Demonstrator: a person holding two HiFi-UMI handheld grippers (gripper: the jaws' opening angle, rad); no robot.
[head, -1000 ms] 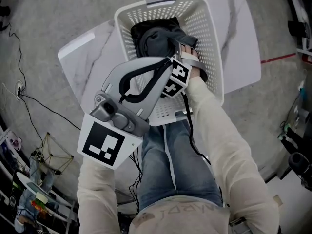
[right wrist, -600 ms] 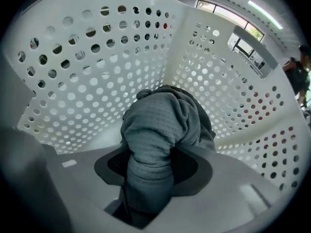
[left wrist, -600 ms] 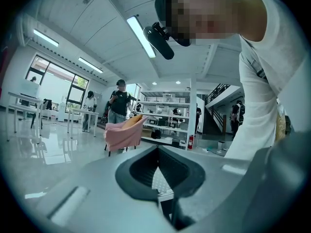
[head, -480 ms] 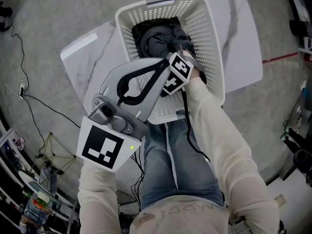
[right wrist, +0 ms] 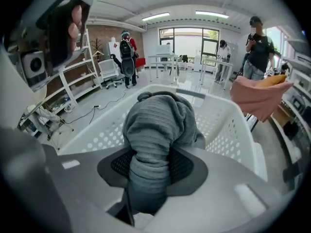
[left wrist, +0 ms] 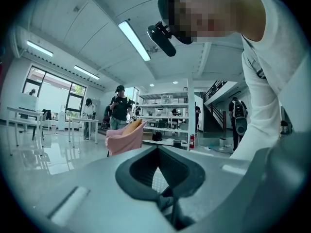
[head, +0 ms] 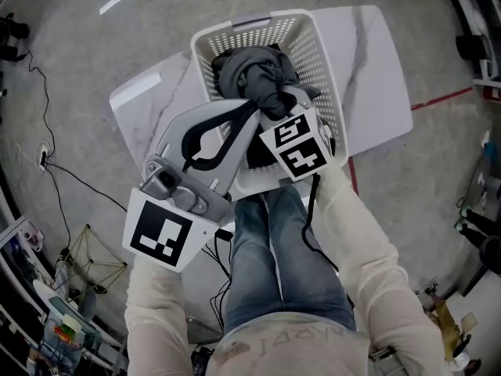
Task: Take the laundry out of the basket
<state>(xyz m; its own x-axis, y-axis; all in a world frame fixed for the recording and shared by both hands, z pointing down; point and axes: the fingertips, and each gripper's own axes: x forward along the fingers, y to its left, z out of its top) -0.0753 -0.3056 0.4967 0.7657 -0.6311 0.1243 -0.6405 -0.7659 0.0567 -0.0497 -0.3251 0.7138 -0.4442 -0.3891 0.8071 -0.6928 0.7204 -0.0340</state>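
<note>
Head view: right hand-held gripper [right wrist: 150, 176] pinches garment [head: 249, 73] above basket [head: 315, 47]; left hand-held gripper [head: 250, 108] closed.

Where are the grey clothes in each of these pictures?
Head view: the grey clothes sit top centre, within the basket's rim.
Left gripper view: not in it.
Right gripper view: in the centre, pinched between the jaws of the right gripper.
Shared landmark: the white basket, which shows in the head view and the right gripper view.
</note>
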